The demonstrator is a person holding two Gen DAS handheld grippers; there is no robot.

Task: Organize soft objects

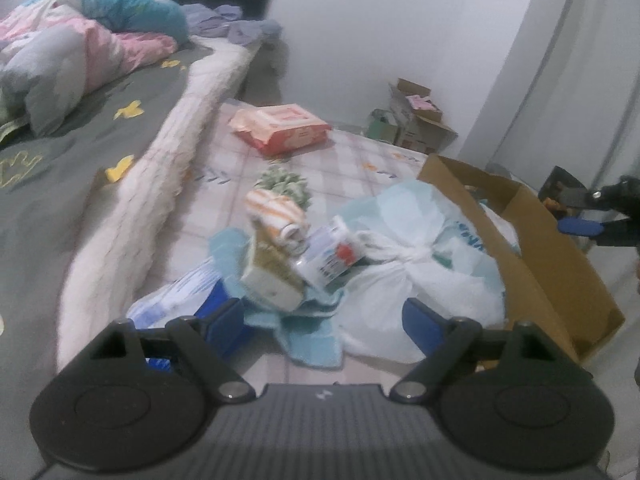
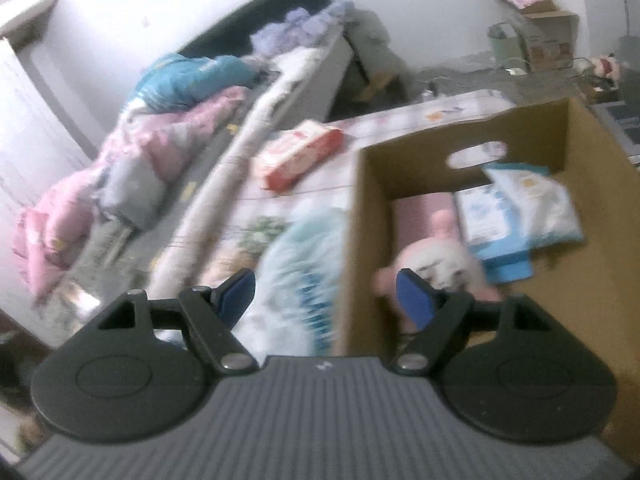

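Note:
My left gripper (image 1: 324, 320) is open and empty, low over a pile on the checked floor mat (image 1: 352, 152): a light blue towel (image 1: 308, 332), an orange striped cloth roll (image 1: 276, 212), a green pack (image 1: 272, 276), a small labelled bottle (image 1: 328, 256) and a tied white plastic bag (image 1: 420, 264). My right gripper (image 2: 326, 296) is open and empty, straddling the near left wall of a cardboard box (image 2: 596, 280). Inside the box lie a pink and white plush toy (image 2: 436, 264) and blue and white packs (image 2: 516, 208). The right gripper also shows in the left wrist view (image 1: 588, 216).
A red wipes pack (image 1: 280, 128) lies farther back on the mat, also in the right wrist view (image 2: 300, 152). A bed with a grey cover (image 1: 80, 160) and bunched quilts (image 1: 80, 40) runs along the left. Small cartons (image 1: 416, 120) stand by the far wall.

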